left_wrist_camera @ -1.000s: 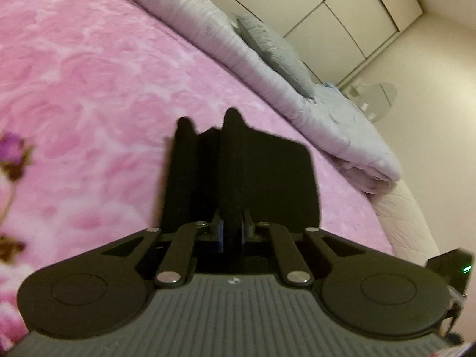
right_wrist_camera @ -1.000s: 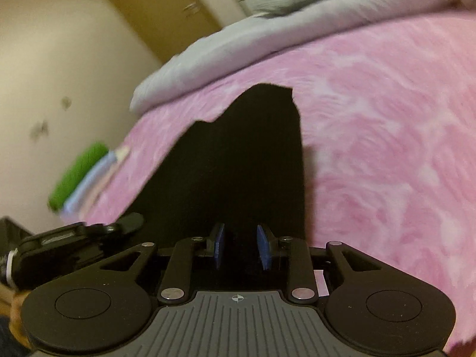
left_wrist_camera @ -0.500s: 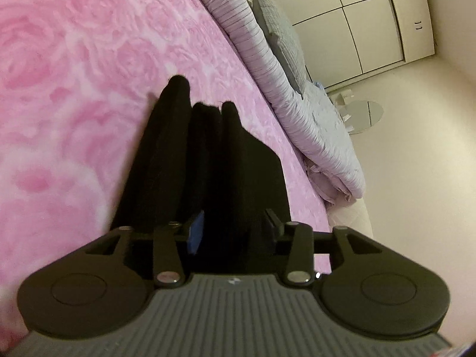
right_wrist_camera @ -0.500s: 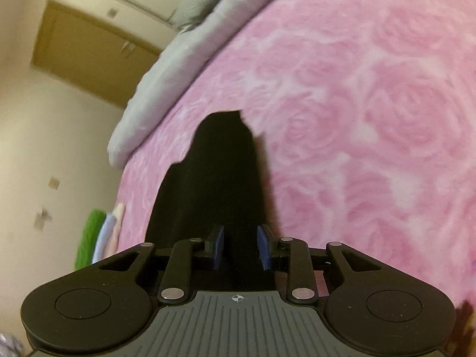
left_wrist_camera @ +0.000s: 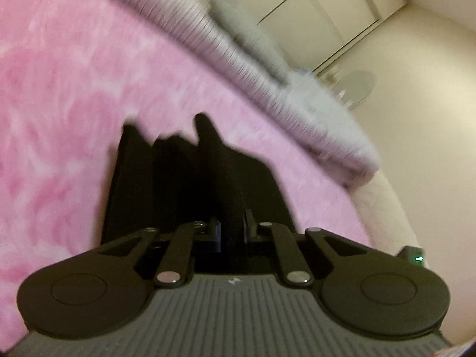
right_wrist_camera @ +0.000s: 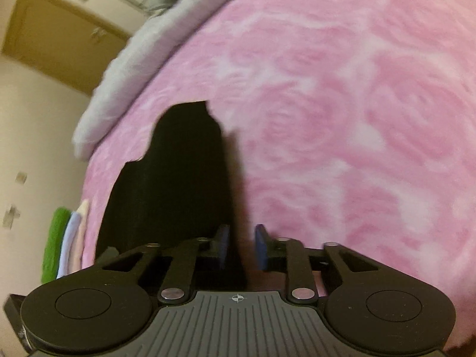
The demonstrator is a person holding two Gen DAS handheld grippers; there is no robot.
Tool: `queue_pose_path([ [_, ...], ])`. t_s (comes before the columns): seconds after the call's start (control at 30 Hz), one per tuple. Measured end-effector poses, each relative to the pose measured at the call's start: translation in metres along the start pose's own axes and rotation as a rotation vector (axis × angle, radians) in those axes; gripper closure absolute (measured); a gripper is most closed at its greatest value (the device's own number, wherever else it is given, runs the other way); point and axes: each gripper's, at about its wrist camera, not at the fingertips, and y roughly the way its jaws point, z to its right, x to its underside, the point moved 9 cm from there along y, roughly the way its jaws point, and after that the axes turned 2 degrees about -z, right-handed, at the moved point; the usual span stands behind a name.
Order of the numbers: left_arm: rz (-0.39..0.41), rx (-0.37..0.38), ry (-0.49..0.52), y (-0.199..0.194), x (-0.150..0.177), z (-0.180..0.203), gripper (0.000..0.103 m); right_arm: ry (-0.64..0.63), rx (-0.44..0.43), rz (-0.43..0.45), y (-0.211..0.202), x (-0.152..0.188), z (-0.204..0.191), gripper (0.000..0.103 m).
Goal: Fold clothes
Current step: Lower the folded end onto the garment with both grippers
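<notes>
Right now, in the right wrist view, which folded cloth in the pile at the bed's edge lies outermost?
The green cloth: it sits at the pile's left, beyond the pale blue cloth and cream cloth.

Garment on the bed ahead of both my tools, bedding along the far edge.

From my left tool [left_wrist_camera: 231, 232] the garment [left_wrist_camera: 190, 184] lies on the bed [left_wrist_camera: 65, 95], running forward from between its pads; the rolled quilt [left_wrist_camera: 267, 89] lies behind it along the bed's far side, a pillow [left_wrist_camera: 238, 26] on the quilt. From my right tool [right_wrist_camera: 241, 247] the garment [right_wrist_camera: 178, 178] lies ahead and left, a stack of folded clothes [right_wrist_camera: 67, 238] further left at the bed's edge.
</notes>
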Motion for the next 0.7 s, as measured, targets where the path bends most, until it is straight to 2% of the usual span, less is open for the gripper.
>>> queue_pose_path([
  [0.07, 0.025, -0.028, 0.053, -0.014, -0.008, 0.004, 0.094, -0.051, -0.014, -0.009, 0.004, 0.000, -0.014, 0.082],
  [0.13, 0.000, -0.075, 0.061, -0.014, -0.005, -0.007, 0.094, -0.109, -0.009, -0.015, 0.008, 0.001, -0.024, 0.082],
  [0.2, -0.072, -0.108, -0.033, -0.001, 0.011, -0.039, 0.093, -0.180, 0.029, -0.019, 0.013, 0.004, -0.030, 0.082],
  [0.23, -0.084, -0.106, -0.077, 0.003, 0.021, -0.050, 0.093, -0.215, 0.047, -0.021, 0.016, 0.005, -0.033, 0.082],
  [0.33, -0.050, -0.074, -0.153, 0.003, 0.035, -0.061, 0.092, -0.297, 0.083, -0.031, 0.018, 0.009, -0.035, 0.082],
  [0.47, -0.048, -0.070, -0.170, 0.002, 0.034, -0.062, 0.092, -0.353, 0.110, -0.039, 0.020, 0.010, -0.038, 0.082],
  [0.7, -0.068, -0.100, -0.116, -0.001, 0.029, -0.054, 0.092, -0.370, 0.123, -0.029, 0.016, 0.013, -0.041, 0.082],
])
